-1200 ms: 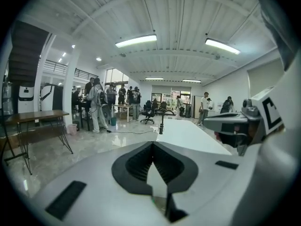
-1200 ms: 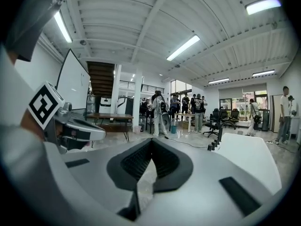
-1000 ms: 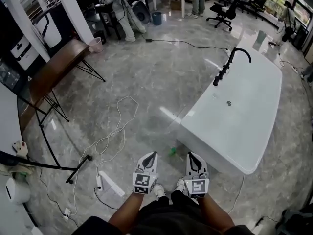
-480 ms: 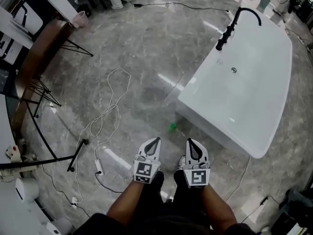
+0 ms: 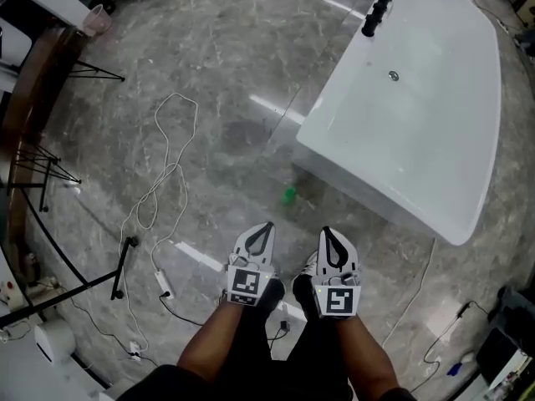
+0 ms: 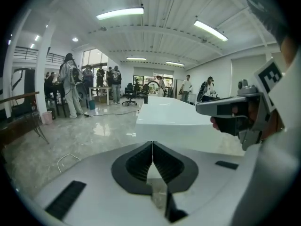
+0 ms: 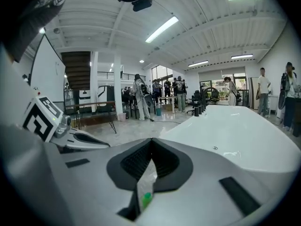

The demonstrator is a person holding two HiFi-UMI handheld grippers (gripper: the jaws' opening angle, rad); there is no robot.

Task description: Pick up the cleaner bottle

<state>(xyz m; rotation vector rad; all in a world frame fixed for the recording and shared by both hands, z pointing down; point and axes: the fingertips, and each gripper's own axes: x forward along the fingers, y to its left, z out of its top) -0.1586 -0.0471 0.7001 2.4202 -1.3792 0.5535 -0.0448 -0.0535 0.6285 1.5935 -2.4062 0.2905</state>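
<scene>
Green cleaner bottle [image 5: 288,195] lies ahead of empty, clenched left gripper [image 5: 265,226] and right gripper [image 5: 328,233].

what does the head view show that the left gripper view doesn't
Only the head view: the green cleaner bottle on the floor by the tub's corner, and the left gripper seen from above. Only the left gripper view: its own shut fingers close up, the ceiling lights, and people standing across the room. Both: the white bathtub and the right gripper.
</scene>
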